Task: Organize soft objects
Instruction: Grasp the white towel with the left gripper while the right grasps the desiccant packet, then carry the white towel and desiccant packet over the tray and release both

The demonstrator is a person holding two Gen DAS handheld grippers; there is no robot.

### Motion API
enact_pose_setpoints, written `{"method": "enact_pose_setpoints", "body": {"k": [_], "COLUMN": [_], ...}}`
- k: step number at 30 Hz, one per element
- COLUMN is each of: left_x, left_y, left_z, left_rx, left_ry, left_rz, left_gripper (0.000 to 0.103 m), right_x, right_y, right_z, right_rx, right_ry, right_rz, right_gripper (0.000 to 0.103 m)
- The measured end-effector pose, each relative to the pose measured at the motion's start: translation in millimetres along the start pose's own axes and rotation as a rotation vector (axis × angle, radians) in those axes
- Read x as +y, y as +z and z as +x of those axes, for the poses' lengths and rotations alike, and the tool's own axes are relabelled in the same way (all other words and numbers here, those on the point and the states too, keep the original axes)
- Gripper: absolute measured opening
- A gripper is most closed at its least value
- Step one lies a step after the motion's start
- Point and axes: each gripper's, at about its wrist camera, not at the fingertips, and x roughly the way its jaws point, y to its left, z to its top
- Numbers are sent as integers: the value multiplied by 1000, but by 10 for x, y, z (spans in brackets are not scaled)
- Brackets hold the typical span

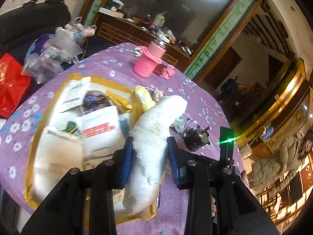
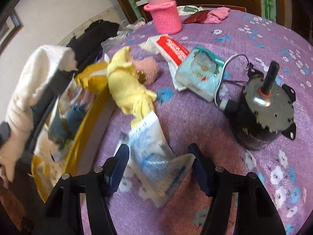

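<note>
My left gripper (image 1: 149, 148) is shut on a rolled white towel (image 1: 154, 137) and holds it above the right edge of a yellow-rimmed box (image 1: 37, 129) full of packets. The same towel shows at the far left of the right wrist view (image 2: 29, 82). My right gripper (image 2: 158, 154) is open, low over the purple flowered tablecloth (image 2: 244, 45), with a white and blue tissue packet (image 2: 154, 156) lying between its fingers. A yellow cloth (image 2: 125, 82) and a pink fuzzy object (image 2: 150, 68) lie beside the box.
A pink knitted holder with a jar (image 2: 164, 13) stands at the back, with a pink cloth (image 2: 217, 14) beside it. A red-white packet (image 2: 172, 49), a light blue tissue pack (image 2: 199, 74) and a black motor with wires (image 2: 264, 111) lie on the table. Plastic bags (image 1: 54, 52) and a red bag (image 1: 11, 84) sit beyond the table.
</note>
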Motion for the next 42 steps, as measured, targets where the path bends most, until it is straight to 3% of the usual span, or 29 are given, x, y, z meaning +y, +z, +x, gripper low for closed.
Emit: {"method": "enact_pose_setpoints", "body": {"k": [7,14,18,22,26,29,33,36,39,42], "left_x": [205,369,420,436,523,570,679,749,827,850], "left_y": [-91,-155,-203,-253,-240,-244,-227,-211,-169,-167], "left_z": [-203,-259,-228,-245,-296,-321,-355,-369,-375,-279], "left_rx": [-40,-53,-42,-32,-53,-56,-78,-75,-108,-83], "left_ry": [32,71,76,77,82,92,93,104,103,96], "left_rz": [-33,-68,-84,-85,-116,-120,-161,-187,-226,-241], "left_gripper": [31,31,31,31,31,32,31,31,32,32], "right_x": [110,52,307,467,396,291,186,142,227,651], "right_y": [-242,-571,-649,-641,-629,-622,-563,-585,-635,-667], "right_z": [-140,-503,-723,-709,-739,-781,-888,-1013,-1120,-1130], "right_rx": [-15,-105,-203,-192,-196,-226,-288,-333,-336,-315], "right_ry": [-45,-76,-184,-428,-460,-534,-572,-485,-276,-73], "right_rz": [-22,141,54,19,101,179,252,322,331,215], "right_gripper": [35,28,27,27,27,27,27,27,27,28]}}
